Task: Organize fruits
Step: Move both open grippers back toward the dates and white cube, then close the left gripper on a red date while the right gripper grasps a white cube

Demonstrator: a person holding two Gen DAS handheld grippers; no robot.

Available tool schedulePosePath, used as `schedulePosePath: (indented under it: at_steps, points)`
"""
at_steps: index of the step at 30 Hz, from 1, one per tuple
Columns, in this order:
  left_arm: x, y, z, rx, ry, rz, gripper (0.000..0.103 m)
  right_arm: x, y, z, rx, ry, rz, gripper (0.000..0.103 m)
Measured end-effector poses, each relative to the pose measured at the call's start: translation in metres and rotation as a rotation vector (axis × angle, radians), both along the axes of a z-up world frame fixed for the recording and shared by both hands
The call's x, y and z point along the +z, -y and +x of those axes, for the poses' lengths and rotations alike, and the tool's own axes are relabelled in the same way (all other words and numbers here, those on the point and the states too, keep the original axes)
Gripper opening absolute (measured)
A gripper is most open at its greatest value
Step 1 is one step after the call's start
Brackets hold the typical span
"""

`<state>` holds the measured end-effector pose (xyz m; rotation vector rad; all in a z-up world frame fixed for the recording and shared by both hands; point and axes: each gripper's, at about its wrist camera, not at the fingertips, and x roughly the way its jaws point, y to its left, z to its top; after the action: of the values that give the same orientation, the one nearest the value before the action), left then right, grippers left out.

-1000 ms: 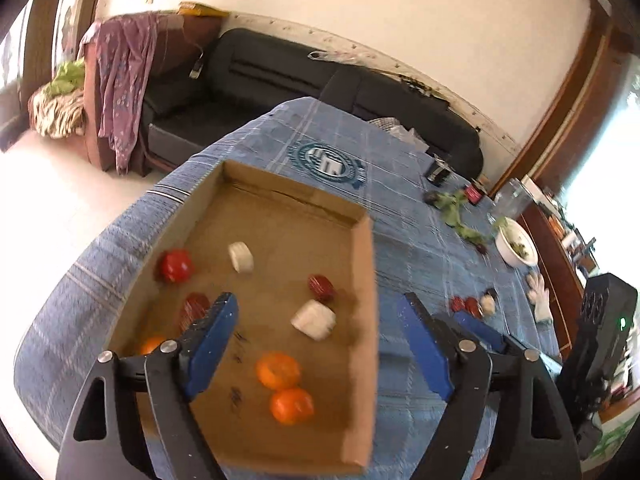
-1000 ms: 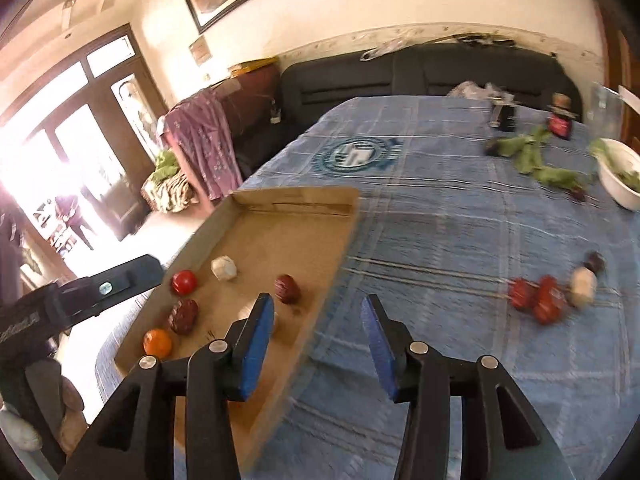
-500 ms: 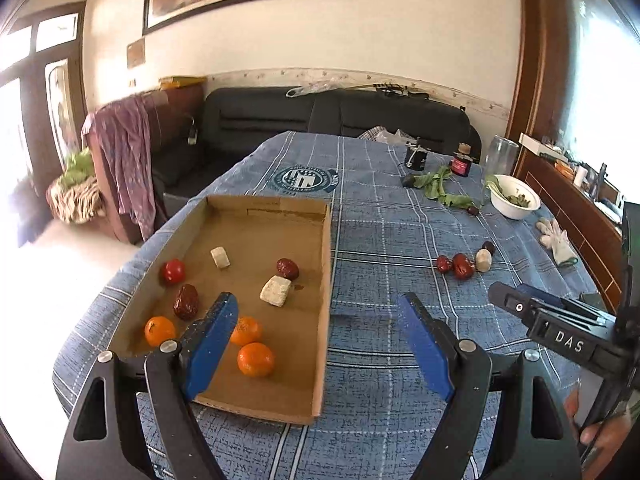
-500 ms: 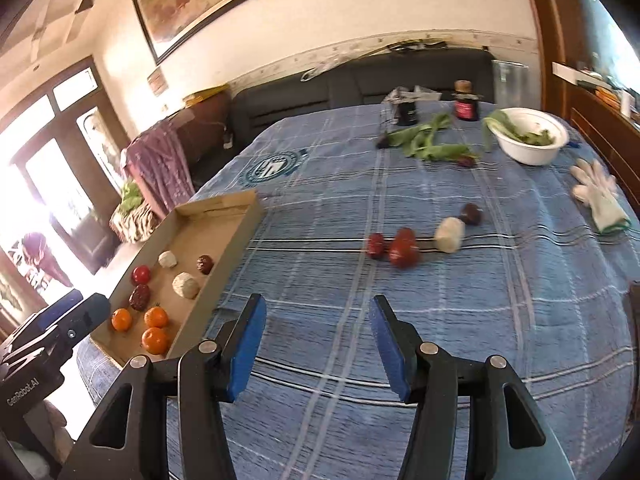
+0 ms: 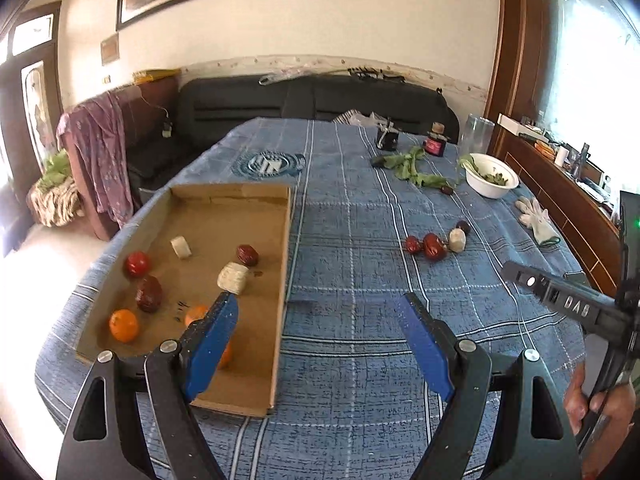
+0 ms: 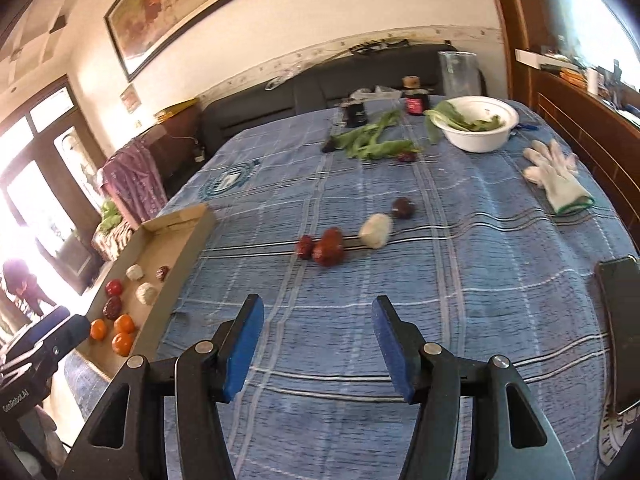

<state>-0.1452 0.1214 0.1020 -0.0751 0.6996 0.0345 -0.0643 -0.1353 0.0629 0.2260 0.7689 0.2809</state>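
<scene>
The right gripper [image 6: 318, 344] is wide open and holds nothing. It hangs above the blue worktop [image 6: 460, 280], aimed at a little row of loose fruits near the middle. The closest are the red fruits [image 6: 326, 247], which touch each other. Beside them lies a white piece [image 6: 376, 230], then a dark fruit [image 6: 402, 208]. I think the next job is to pick one up. It is best to go for just one fruit at the end of the row, come down with one finger on each side, and close gently so it does not roll or squash.

The left gripper [image 5: 316, 348] is wide open too, and empty, over the near right edge of the cardboard tray [image 5: 286, 264]. The tray sits by the left edge of the worktop. In it lie three oranges [image 5: 124, 325], a red fruit [image 5: 137, 264], two dark fruits [image 5: 149, 294] and two white pieces [image 5: 233, 278]. The white bowl [image 6: 478, 128] at the far right holds green leaves.
</scene>
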Motion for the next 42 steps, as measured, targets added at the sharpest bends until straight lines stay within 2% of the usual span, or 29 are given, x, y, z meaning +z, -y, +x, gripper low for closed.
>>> schedulePosePath:
  at_steps: [8,13,20,24,27,28,29,31,38,42]
  points:
    - [-0.020,0.005,0.025,-0.033,-0.054,-0.034,0.081,-0.011,0.035,0.045,-0.086,-0.060,0.001,0.061]
    - [-0.029,0.015,0.050,-0.077,-0.071,-0.036,0.081,-0.027,0.028,0.087,-0.083,-0.115,0.045,0.061]
    - [-0.038,0.038,0.092,-0.164,-0.087,-0.041,0.081,-0.048,0.009,0.126,-0.082,-0.157,0.051,0.061]
    - [-0.050,0.054,0.108,-0.227,-0.099,-0.010,0.081,-0.057,-0.002,0.134,-0.062,-0.162,0.032,0.060]
    - [-0.054,0.065,0.118,-0.264,-0.101,-0.003,0.069,-0.058,-0.009,0.134,-0.048,-0.140,-0.015,0.059]
    - [-0.056,0.070,0.122,-0.280,-0.106,-0.006,0.062,-0.058,-0.010,0.134,-0.049,-0.133,-0.035,0.050]
    - [-0.057,0.074,0.127,-0.295,-0.112,-0.014,0.059,-0.059,-0.010,0.135,-0.051,-0.133,-0.049,0.034]
    - [-0.060,0.082,0.135,-0.321,-0.120,-0.032,0.056,-0.059,-0.007,0.135,-0.045,-0.132,-0.041,0.035]
    - [-0.067,0.115,0.168,-0.405,-0.098,-0.042,0.056,-0.055,0.020,0.130,-0.099,-0.128,0.018,0.035]
    - [-0.079,0.128,0.188,-0.441,-0.130,-0.028,0.056,-0.059,0.031,0.130,-0.116,-0.150,0.048,0.035]
